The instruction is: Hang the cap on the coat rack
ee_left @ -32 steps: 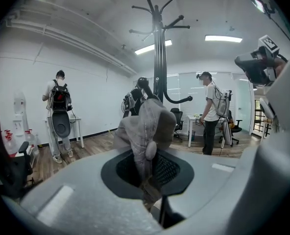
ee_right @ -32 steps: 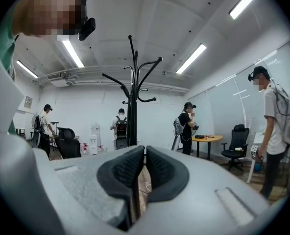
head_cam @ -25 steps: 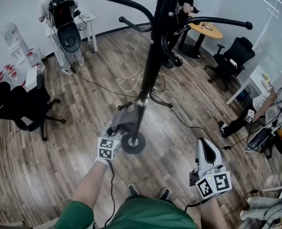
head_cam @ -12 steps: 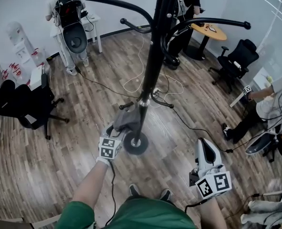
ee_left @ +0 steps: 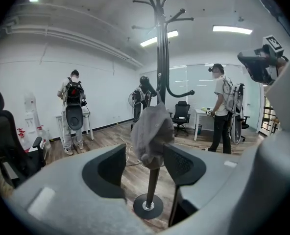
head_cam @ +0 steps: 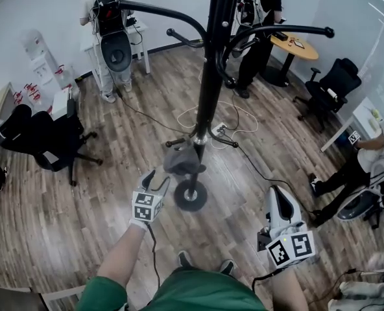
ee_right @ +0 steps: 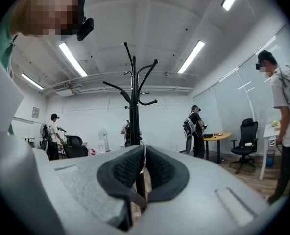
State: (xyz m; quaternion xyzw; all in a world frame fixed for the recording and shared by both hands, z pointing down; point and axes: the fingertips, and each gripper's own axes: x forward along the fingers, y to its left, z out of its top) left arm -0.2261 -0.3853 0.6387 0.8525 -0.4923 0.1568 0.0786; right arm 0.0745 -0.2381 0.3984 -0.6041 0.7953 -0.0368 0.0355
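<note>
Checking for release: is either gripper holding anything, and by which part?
Nothing is held. The fingers of the left gripper are opening, clear of the cap hanging on the coat rack; the right gripper is shut, empty.

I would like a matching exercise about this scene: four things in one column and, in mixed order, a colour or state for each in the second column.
1. cap
2. right gripper
3. round table
4. coat rack

A. jaws together
B. orange top
C. black, upright
D. grey, hanging low

Pairs: 1-D, 2-A, 3-B, 4-C
</note>
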